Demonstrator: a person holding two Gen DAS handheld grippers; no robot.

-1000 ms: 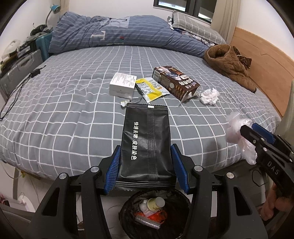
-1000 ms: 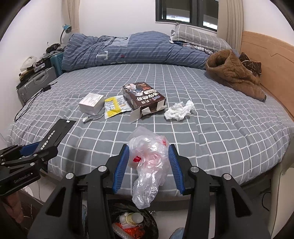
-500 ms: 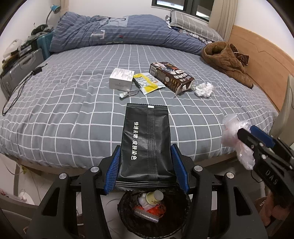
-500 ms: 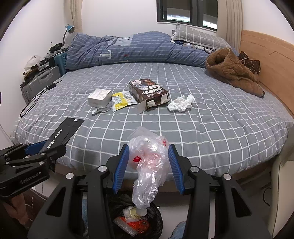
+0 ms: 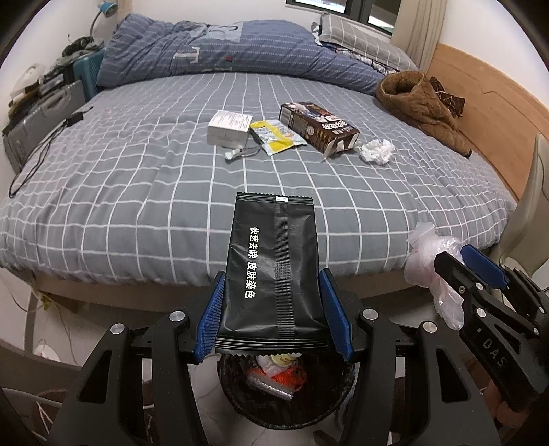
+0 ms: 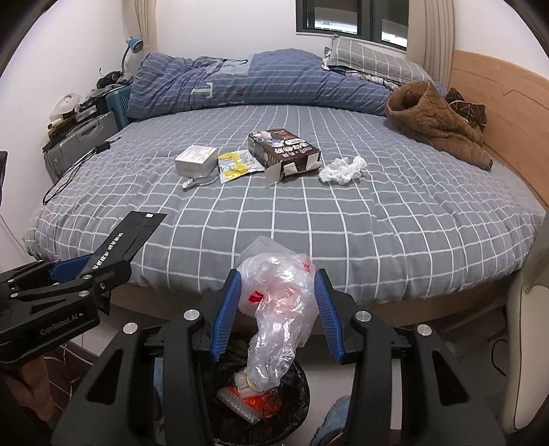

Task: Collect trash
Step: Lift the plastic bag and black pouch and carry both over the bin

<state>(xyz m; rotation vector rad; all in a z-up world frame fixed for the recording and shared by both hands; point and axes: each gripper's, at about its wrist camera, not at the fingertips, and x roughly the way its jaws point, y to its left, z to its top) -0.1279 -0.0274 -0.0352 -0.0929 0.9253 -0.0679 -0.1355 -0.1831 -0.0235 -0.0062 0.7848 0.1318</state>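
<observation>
Left wrist view, our left gripper (image 5: 274,308) clamps the black packet (image 5: 272,267), our right gripper (image 6: 277,305) grips the plastic bag (image 6: 279,308), bin (image 5: 329,408) at six o'clock.

1. A bed (image 6: 343,223) with a grey sheet checked in white fills the middle of the room
2. A blue duvet (image 6: 257,82) lies bunched along its far side
3. A grey checked pillow (image 6: 374,61) sits beneath the window (image 6: 350,17)
4. A brown padded jacket (image 6: 435,120) is heaped near the wooden headboard (image 6: 507,113)
5. A grey suitcase (image 6: 80,140) stands beside the bed at left, a black cable (image 6: 79,164) trailing over the sheet near it
6. A blue desk lamp (image 6: 132,46) rises in the far corner
</observation>
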